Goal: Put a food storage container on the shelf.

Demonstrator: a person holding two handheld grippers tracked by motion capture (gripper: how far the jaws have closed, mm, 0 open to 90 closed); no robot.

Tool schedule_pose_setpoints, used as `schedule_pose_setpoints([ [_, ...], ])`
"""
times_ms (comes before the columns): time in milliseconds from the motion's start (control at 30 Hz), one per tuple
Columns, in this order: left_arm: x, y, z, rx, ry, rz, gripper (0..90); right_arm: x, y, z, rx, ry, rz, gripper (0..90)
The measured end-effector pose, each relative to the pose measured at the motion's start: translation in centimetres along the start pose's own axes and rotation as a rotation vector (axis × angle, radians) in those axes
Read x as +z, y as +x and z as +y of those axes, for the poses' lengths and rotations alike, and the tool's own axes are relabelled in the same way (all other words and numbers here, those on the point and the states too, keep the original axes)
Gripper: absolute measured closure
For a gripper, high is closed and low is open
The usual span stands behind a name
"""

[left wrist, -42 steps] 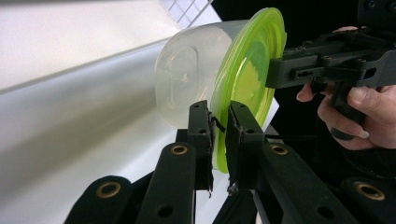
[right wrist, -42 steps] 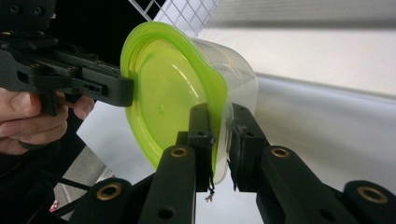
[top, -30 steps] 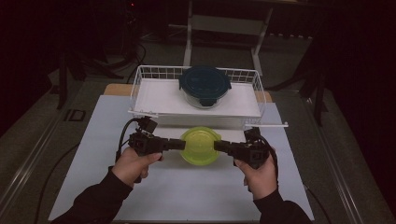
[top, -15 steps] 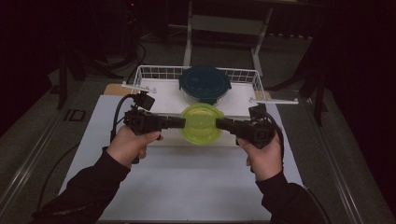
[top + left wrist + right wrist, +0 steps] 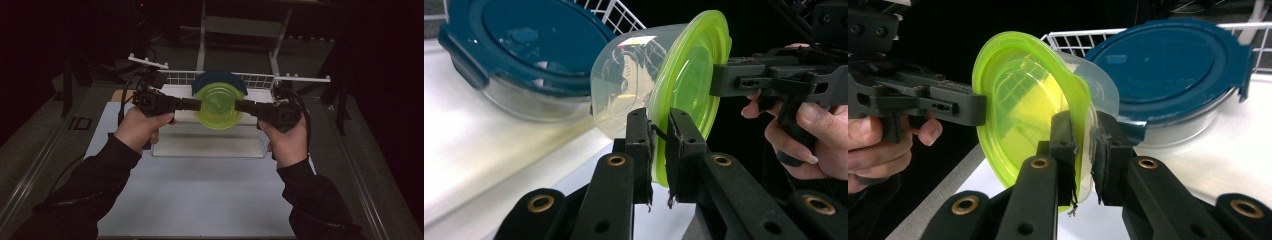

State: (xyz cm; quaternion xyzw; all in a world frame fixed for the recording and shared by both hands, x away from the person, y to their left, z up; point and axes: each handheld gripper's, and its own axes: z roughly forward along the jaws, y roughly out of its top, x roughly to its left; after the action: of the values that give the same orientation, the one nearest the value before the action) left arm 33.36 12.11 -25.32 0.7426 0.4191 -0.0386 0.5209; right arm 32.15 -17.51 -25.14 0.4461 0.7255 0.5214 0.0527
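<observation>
Green-lidded container (image 5: 649,75): clear glossy plastic body, translucent lime lid, smooth, shiny. Blue-lidded container (image 5: 1168,65): matt dark teal plastic lid, clear glossy base, could be glass or plastic. Rack (image 5: 260,80): white coated wire. Tray (image 5: 210,145) under it: smooth white, slight sheen. Both grippers, left gripper (image 5: 659,150), right gripper (image 5: 1083,150): matt black plastic, brass-look rivets, rough worn pads. Table (image 5: 200,200): matt white. Sleeves (image 5: 85,195): dark cloth.

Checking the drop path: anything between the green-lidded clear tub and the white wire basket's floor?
The blue-lidded glass container already sits in the white wire basket, right behind the tilted green-lidded clear plastic tub held by the left gripper and right gripper.
</observation>
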Motion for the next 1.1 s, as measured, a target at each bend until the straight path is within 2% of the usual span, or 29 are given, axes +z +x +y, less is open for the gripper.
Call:
schedule_pose_setpoints([
  [233, 0.6, 0.5, 2.1, -0.01, 0.002, -0.007, 80.6, 0.2, -0.8, 1.9, 0.001, -0.017, -0.011, 80.5],
  [500, 2.2, 1.8, 3.6, -0.056, 0.009, -0.015, 80.5, 0.9, -2.3, 3.5, 0.013, -0.012, -0.04, 80.5],
  [733, 3.0, 2.7, 4.2, -0.078, 0.015, 0.005, 80.4, 2.0, -3.4, 4.2, 0.049, 0.006, -0.048, 80.1],
  [933, 3.2, 3.5, 4.4, -0.126, 0.001, -0.012, 80.1, 2.5, -3.8, 4.4, 0.067, 0.01, -0.045, 80.1],
  [1100, 3.5, 3.8, 4.8, -0.121, -0.007, 0.008, 79.0, 2.8, -4.0, 5.1, 0.073, 0.021, -0.051, 79.5],
])
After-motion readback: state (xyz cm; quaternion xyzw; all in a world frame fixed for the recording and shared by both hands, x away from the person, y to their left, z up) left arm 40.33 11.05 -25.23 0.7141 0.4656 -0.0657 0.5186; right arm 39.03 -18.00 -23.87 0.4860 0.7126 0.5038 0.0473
